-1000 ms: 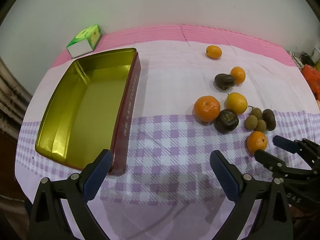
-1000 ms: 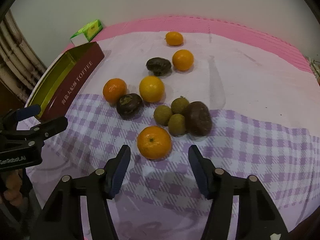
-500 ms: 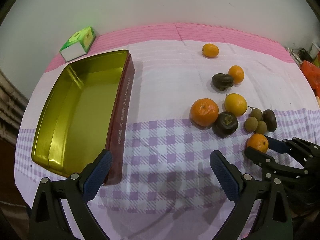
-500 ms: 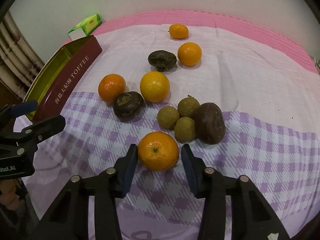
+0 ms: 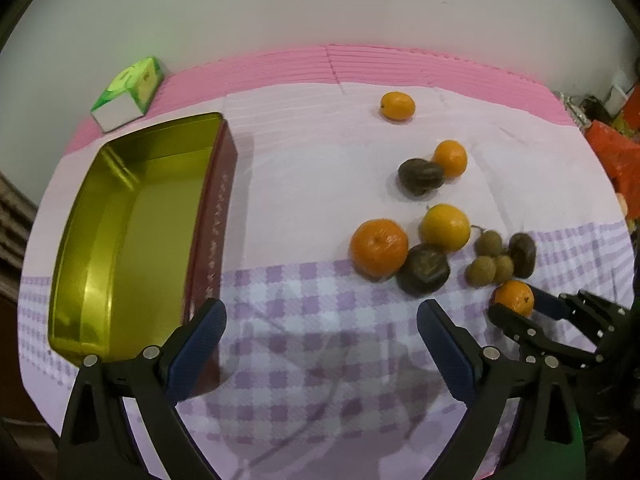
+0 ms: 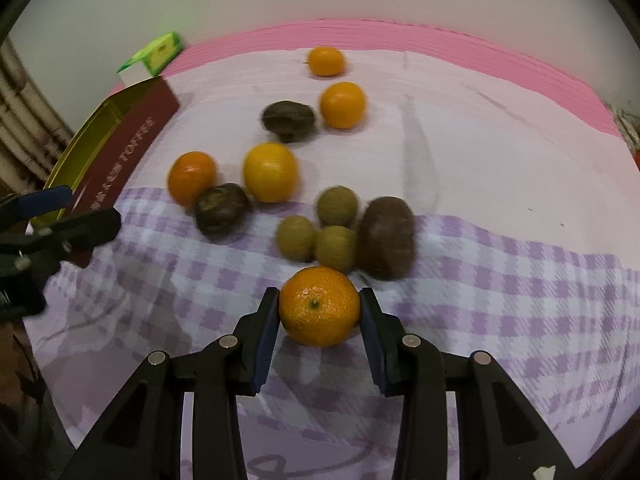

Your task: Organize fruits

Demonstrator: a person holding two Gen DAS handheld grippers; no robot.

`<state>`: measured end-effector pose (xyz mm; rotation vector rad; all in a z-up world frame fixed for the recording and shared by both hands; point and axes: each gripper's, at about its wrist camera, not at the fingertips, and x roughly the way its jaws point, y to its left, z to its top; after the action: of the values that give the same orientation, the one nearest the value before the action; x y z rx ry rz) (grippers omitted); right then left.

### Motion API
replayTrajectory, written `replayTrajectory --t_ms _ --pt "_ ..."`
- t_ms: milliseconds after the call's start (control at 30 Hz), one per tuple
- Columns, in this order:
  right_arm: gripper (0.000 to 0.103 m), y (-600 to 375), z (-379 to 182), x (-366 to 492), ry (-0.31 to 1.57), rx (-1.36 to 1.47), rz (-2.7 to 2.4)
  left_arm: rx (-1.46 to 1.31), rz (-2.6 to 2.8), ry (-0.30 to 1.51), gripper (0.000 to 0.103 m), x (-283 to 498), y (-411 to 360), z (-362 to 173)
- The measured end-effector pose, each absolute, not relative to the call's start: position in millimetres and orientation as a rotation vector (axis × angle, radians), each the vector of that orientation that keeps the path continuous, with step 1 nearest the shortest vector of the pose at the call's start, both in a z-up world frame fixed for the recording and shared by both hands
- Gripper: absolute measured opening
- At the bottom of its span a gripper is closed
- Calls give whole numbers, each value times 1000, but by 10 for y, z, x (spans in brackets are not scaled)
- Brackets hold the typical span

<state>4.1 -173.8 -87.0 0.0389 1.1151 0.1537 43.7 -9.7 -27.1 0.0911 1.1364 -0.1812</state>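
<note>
Two grippers hung over a cloth (image 5: 320,184) of pale lilac with a purple check band and a pink far edge; the right gripper (image 6: 319,312) had just been closing, and its blue pads pressed both sides of a mandarin (image 6: 319,306) that sat at the near edge of the fruit cluster; in the left wrist view the same mandarin (image 5: 515,298) showed between that gripper's (image 5: 520,306) fingers; the left gripper (image 5: 322,320) stood wide with nothing between its pads, having narrowed only slightly, above bare checked cloth just beside the long side of the tin (image 5: 120,240); the tin, gold inside and dark red outside, lay open and held no fruit; behind the gripped mandarin lay three small greenish-brown fruits (image 6: 334,228) touching a dark brown one (image 6: 386,238); further back sat more oranges (image 6: 271,172) and dark fruits (image 6: 222,210); a green and white carton (image 5: 128,94) stood past the tin's far end
</note>
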Motion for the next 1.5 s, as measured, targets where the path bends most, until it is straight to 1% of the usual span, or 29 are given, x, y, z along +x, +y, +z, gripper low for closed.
replayTrajectory --t_ms 133,300,367,433,567,633,900,1067,1333,1500 --pt "37 -1893 -870 36 1116 71 104 72 -208 1162 86 565 -183 -259" --pt "37 -1952 -878 34 1115 90 82 74 -227 1187 81 728 -299 -277" --pt "37 -1957 -880 28 1114 93 83 51 -235 1213 77 810 -328 -300" --pt "37 -1978 -887 20 1116 101 85 16 -234 1257 71 916 -340 -350" --pt "37 -1979 -885 19 1119 110 87 -32 -240 1316 67 1038 -373 -433" --pt "37 -1987 -885 14 1120 114 89 -36 -239 1332 62 1067 -380 -468" --pt "37 -1987 -879 16 1121 119 91 -42 -242 1368 56 1103 -415 -597" --pt "37 -1989 -881 17 1121 117 92 -60 -260 1374 43 1101 -416 -641" --pt "37 -1990 -879 13 1121 115 90 -62 -265 1364 43 1084 -390 -621" --pt "37 -1978 -882 15 1120 107 87 -57 -269 1331 43 1029 -338 -506"
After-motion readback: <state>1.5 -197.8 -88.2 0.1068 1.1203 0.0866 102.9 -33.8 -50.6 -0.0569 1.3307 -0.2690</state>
